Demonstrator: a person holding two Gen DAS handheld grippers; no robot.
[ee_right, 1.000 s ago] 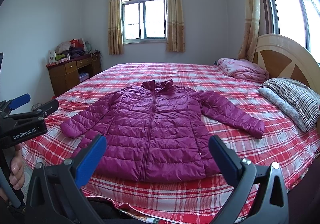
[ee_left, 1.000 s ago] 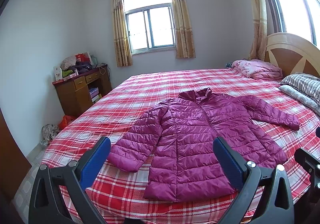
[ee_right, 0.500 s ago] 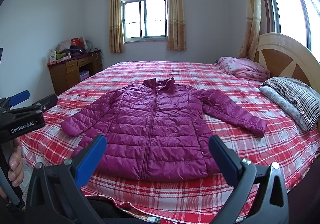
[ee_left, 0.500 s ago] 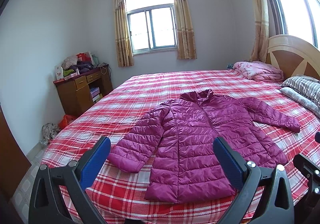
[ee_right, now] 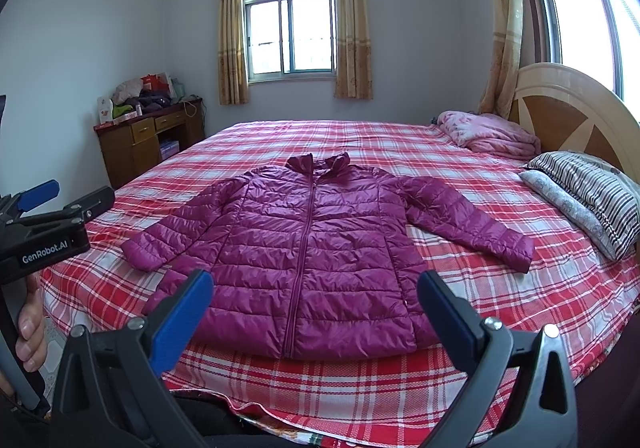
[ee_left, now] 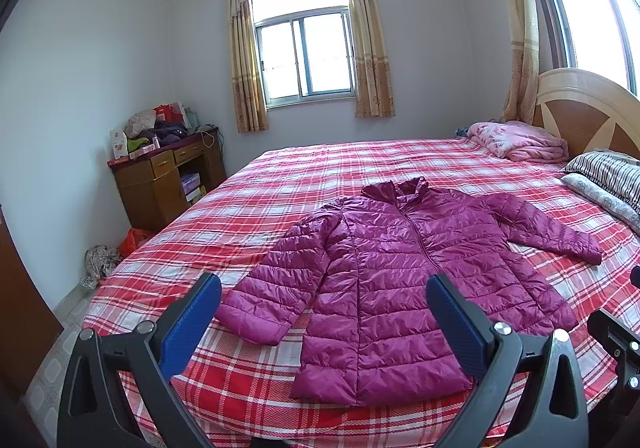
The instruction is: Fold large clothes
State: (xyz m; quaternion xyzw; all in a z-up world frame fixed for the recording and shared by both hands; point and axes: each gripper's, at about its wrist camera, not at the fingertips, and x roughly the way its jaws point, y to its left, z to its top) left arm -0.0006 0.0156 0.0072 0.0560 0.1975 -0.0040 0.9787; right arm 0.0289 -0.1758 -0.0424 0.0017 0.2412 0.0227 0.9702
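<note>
left gripper: jaws spread wide apart, nothing between the blue pads, low in the left wrist frame. right gripper: jaws likewise wide apart and holding nothing, at the bottom of the right wrist frame. the magenta quilted jacket lies flat and front up on the red plaid bedspread, zip closed, collar toward the top of the frame, both sleeves angled outward. in the left wrist view the gap between the jaws frames the jacket's lower left portion: the left-frame sleeve cuff sits just beyond the left pad, and the hem runs across between the pads; the gripper is apart from the fabric, no contact seen. in the right wrist view the jacket is centred above the jaw gap, its hem lying between and just beyond the two pads, again without contact. at the left edge of that frame the left gripper appears side-on, held by a hand. outward: striped pillows at mid right, a folded pink blanket at upper right against the wooden headboard, a cluttered wooden desk at mid left, and a curtained window at top centre.
</note>
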